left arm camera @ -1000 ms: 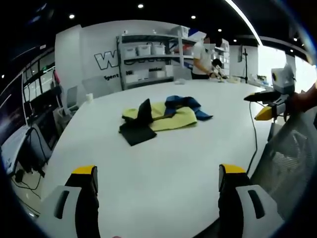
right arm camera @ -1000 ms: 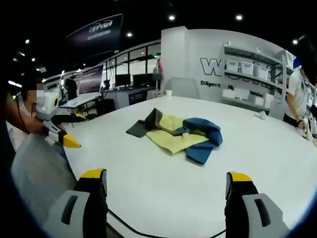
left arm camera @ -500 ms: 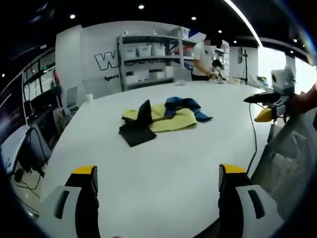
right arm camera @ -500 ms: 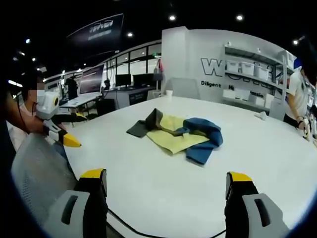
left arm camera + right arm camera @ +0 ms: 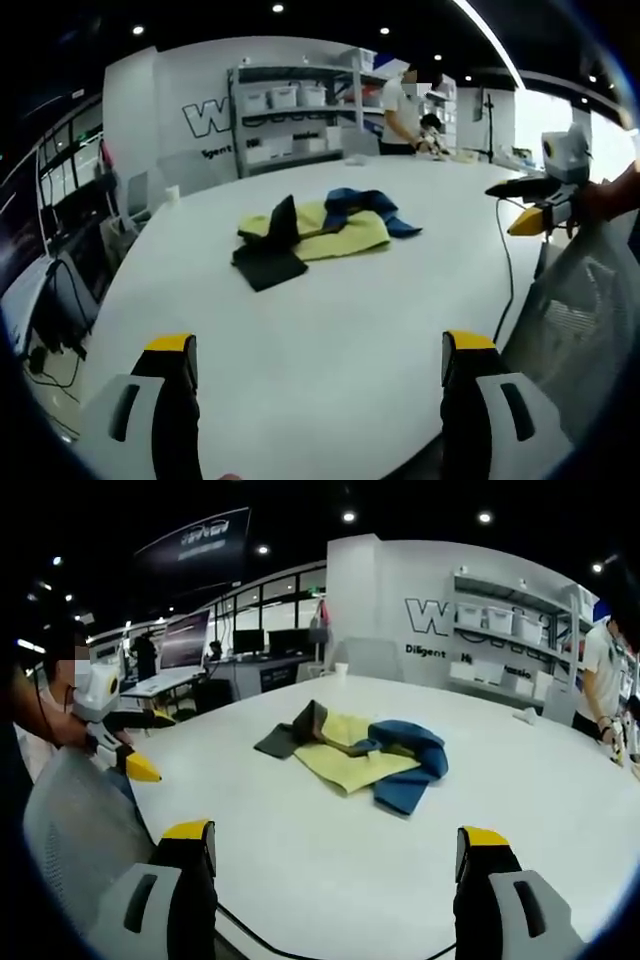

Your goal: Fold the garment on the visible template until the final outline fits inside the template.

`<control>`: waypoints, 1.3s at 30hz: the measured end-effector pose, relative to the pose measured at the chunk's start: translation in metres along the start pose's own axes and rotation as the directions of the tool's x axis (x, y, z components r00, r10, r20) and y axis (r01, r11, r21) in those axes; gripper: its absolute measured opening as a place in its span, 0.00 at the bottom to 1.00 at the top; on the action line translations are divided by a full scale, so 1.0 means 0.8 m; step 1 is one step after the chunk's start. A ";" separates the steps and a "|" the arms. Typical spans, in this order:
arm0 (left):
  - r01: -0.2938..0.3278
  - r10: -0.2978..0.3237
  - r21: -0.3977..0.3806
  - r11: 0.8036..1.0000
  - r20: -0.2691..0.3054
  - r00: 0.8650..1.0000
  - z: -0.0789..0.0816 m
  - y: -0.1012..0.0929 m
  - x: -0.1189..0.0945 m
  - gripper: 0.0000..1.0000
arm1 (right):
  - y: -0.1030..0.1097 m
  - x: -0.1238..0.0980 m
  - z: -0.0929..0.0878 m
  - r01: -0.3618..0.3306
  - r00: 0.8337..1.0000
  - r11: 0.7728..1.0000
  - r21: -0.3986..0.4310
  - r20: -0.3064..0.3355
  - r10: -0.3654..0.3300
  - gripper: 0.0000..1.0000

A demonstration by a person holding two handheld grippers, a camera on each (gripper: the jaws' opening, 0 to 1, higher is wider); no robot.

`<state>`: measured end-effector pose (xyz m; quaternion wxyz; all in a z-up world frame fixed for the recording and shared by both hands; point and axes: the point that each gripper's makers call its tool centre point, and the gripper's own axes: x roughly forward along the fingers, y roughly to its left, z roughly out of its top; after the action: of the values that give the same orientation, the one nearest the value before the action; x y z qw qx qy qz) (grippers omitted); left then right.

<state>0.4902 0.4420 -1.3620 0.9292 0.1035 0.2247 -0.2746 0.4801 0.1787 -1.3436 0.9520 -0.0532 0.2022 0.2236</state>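
A crumpled pile lies mid-table, well beyond both grippers. It holds a flat yellow sheet [image 5: 335, 236] [image 5: 350, 756], a bunched blue garment [image 5: 365, 205] [image 5: 410, 763] and a dark cloth [image 5: 265, 262] [image 5: 285, 738] with one corner standing up. My left gripper [image 5: 318, 362] hovers over the near table edge, jaws wide apart and holding nothing. My right gripper [image 5: 335, 848] is likewise open and holding nothing above the table's edge. Each gripper also appears in the other's view, held by a hand: the right gripper [image 5: 535, 207] and the left gripper [image 5: 128, 755].
The round white table [image 5: 330, 330] [image 5: 330, 830] carries a black cable [image 5: 505, 270] [image 5: 260, 935] near its edge. A grey mesh chair back [image 5: 580, 320] [image 5: 75, 820] stands by the person. Shelves with bins [image 5: 290, 120] [image 5: 500, 630] and another person [image 5: 400, 110] [image 5: 605, 670] are behind.
The left gripper view has shifted a little, so the pile sits slightly higher and further left. In the right gripper view the left gripper has dipped slightly. The pile has not moved.
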 end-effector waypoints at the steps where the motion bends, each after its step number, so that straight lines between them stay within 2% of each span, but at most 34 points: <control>1: 0.004 -0.004 -0.003 1.000 -0.002 1.000 0.000 -0.001 0.000 0.99 | 0.000 0.000 0.000 0.001 1.000 1.000 -0.002 -0.003 -0.001 0.99; 9: 0.019 -0.019 0.008 1.000 -0.009 1.000 0.006 0.001 0.003 0.99 | 0.001 -0.002 0.004 -0.003 1.000 1.000 -0.016 -0.008 0.002 0.96; 15: 0.025 -0.025 0.014 1.000 -0.004 1.000 0.015 0.008 0.010 0.99 | -0.001 0.003 0.019 -0.010 1.000 0.999 -0.034 -0.004 0.010 0.91; 26: 0.069 -0.069 0.068 0.995 -0.008 0.998 0.034 0.011 0.029 0.93 | -0.015 0.024 0.041 -0.040 0.999 0.996 -0.074 -0.012 0.039 0.86; 31: 0.087 -0.087 0.100 0.991 -0.008 0.996 0.045 0.013 0.040 0.90 | -0.022 0.037 0.056 -0.057 0.998 0.991 -0.120 -0.014 0.055 0.84; 39: 0.086 -0.086 0.102 0.991 -0.003 0.996 0.061 0.024 0.059 0.84 | -0.029 0.058 0.061 -0.094 0.995 0.978 -0.189 -0.057 0.085 0.78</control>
<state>0.5542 0.4204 -1.3402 0.9102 0.1409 0.2139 -0.3255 0.5463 0.1864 -1.3176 0.9262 -0.1406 0.2051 0.2833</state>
